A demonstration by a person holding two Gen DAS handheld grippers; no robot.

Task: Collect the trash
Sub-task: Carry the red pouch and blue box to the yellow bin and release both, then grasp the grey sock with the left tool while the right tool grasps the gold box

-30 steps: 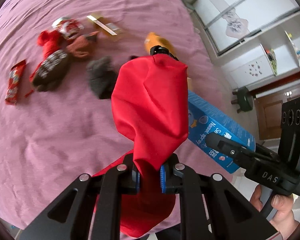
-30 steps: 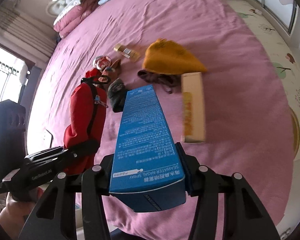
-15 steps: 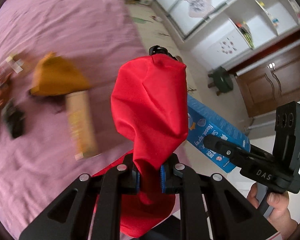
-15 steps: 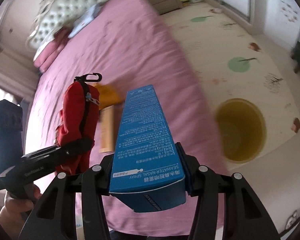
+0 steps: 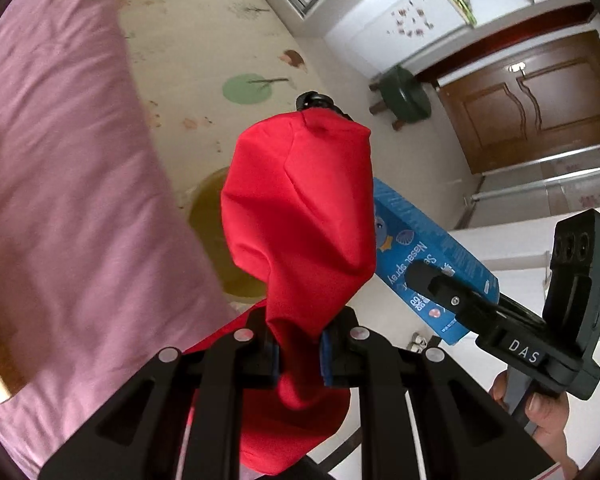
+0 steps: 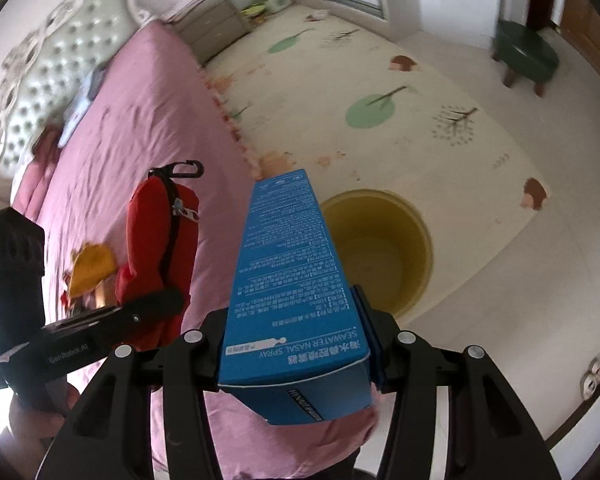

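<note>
My left gripper (image 5: 299,354) is shut on a red fabric pouch (image 5: 300,216) with a black clip at its top, held upright over the bed's edge. My right gripper (image 6: 296,334) is shut on a blue nasal spray box (image 6: 288,264), which points toward a yellow bin (image 6: 384,248) on the floor. The bin (image 5: 210,216) shows partly behind the pouch in the left wrist view. The blue box (image 5: 424,264) and the right gripper (image 5: 428,280) show at the right in that view. The pouch (image 6: 160,252) and left gripper (image 6: 172,300) show at the left in the right wrist view.
A pink bed (image 6: 140,120) with a tufted headboard (image 6: 56,64) fills the left. A yellow hat (image 6: 92,268) lies on it. A patterned floor mat (image 6: 380,80), a green stool (image 6: 524,56), a nightstand (image 6: 216,28) and a brown door (image 5: 532,100) are around.
Both grippers have swung right, away from the items on the bed toward the floor. The yellow bin has come into view below the blue box. Both grips are unchanged.
</note>
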